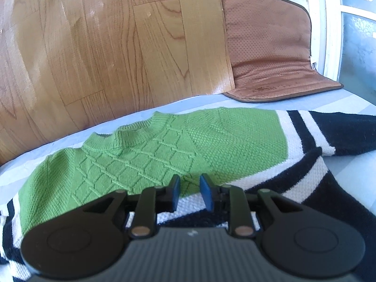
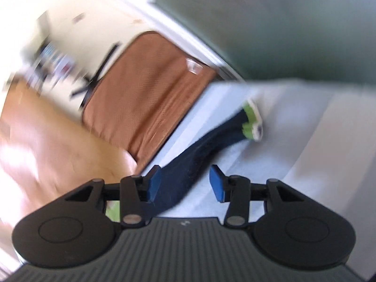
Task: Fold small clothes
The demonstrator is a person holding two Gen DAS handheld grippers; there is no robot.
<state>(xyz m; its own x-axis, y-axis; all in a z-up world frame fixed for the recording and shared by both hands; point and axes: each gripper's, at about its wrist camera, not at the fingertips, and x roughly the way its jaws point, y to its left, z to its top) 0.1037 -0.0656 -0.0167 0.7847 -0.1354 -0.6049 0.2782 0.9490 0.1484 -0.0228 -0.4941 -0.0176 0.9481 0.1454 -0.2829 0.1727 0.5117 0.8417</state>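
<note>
We are holding two grippers over a small knitted sweater that lies spread on a pale blue sheet. The sweater is green across the chest and collar, with white and navy stripes lower down and a navy sleeve stretched out to one side, ending in a green and white cuff.

In the left wrist view, the left gripper hovers low over the stripes near the bottom edge of the green panel. Its blue fingers stand a narrow gap apart, and nothing is between them. Whether they touch the knit, we cannot tell.

The right wrist view is blurred. The right gripper has its fingers spread wide, straddling the navy sleeve near the shoulder end, with no grip on it.

Beyond the sheet are a wooden floor and a brown cushion, which rests against the sheet's far edge.

What could go wrong, in our judgement: the knit is thick and stretchy, so a shallow pinch may catch only the top layer and drag the fold crooked. The left fingers' narrow gap may push the fabric into a ridge instead of taking it in. The right gripper, if closed too near the sleeve's edge, could let the sleeve slide out and flop back unfolded.
</note>
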